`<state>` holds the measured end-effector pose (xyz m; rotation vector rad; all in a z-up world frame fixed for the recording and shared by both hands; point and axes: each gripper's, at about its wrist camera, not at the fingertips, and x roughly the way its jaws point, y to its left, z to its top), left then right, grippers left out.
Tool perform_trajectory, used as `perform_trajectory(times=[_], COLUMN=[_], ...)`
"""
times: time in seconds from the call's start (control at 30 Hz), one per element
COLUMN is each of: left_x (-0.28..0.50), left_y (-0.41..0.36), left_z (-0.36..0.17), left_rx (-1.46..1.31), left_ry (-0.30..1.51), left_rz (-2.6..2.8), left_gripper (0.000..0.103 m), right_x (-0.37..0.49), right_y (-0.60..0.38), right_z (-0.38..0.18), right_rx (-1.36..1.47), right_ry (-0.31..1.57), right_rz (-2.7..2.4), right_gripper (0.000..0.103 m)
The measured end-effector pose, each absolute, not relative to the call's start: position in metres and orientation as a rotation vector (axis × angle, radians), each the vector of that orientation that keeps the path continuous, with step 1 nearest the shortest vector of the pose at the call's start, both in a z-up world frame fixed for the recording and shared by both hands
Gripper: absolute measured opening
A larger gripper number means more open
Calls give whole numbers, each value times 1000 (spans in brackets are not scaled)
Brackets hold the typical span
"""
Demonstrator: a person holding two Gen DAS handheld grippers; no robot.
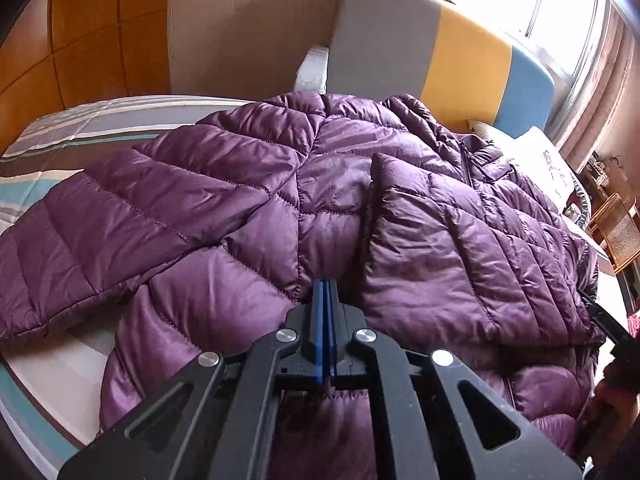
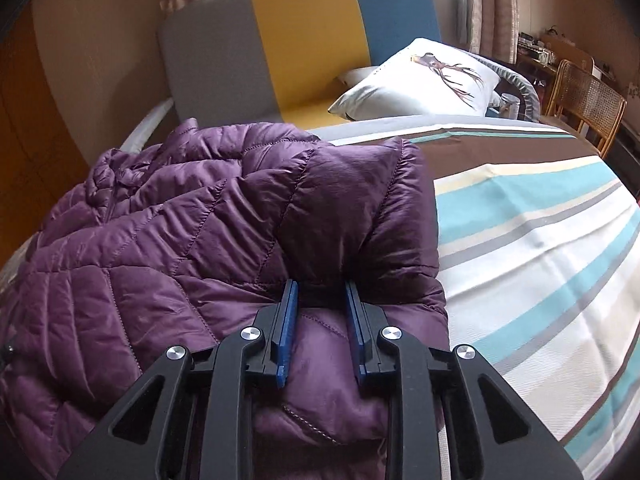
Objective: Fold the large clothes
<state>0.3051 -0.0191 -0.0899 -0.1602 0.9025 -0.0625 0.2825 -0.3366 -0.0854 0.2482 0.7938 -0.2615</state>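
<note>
Striped bedspread (image 2: pixel 540 240) in white, teal, brown and grey, covering a bed with a grey, yellow and blue padded headboard (image 2: pixel 304 36); broad bare cloth lies to the right of the garment, less to its left, where the bed edge is near. Purple quilted down jacket (image 1: pixel 248 200), spread over the bedspread with one sleeve (image 1: pixel 100 232) reaching left and a folded panel (image 1: pixel 448 240) laid across the body. It is judged light, soft and springy, its glossy shell slippery, so puffed layers may slide or reopen; stitched hems and seam lines offer the firmest hold. White deer-print pillow (image 2: pixel 420 80) rests by the headboard, well apart from the jacket. Left gripper (image 1: pixel 325 284), blue pads pressed together with nothing seen between them, just over the jacket body. Right gripper (image 2: pixel 322 292), jaws spread, straddling the jacket's near edge without pinching it
</note>
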Motion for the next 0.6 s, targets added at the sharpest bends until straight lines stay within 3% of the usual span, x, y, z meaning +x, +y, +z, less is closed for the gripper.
perform_trajectory(times=[0.07,0.1,0.13,0.37,0.47,0.53,0.6], left_x=[298,294,289,279,300,320,337], left_y=[-20,-21,-22,-60,-96,-113,-116], left_z=[-84,-80,-72,-30,-36,-54,-75], left_rx=[-155,-148,-138,-106,-2,46,48], left_ry=[875,854,811,643,708,794,877], left_rz=[-46,-26,8,-43,-107,-132,-110], left_gripper=[32,53,61,64,61,50,50], right_x=[282,281,280,278,279,279,279], right_y=[-335,-335,-335,-321,-315,-318,-320], right_z=[-86,-86,-86,-82,-82,-83,-84], right_rx=[240,243,245,148,110,115,124], right_ry=[791,788,784,769,773,776,776], right_rz=[-264,-263,-262,-286,-287,-286,-286], right_gripper=[24,24,24,24,24,24,24])
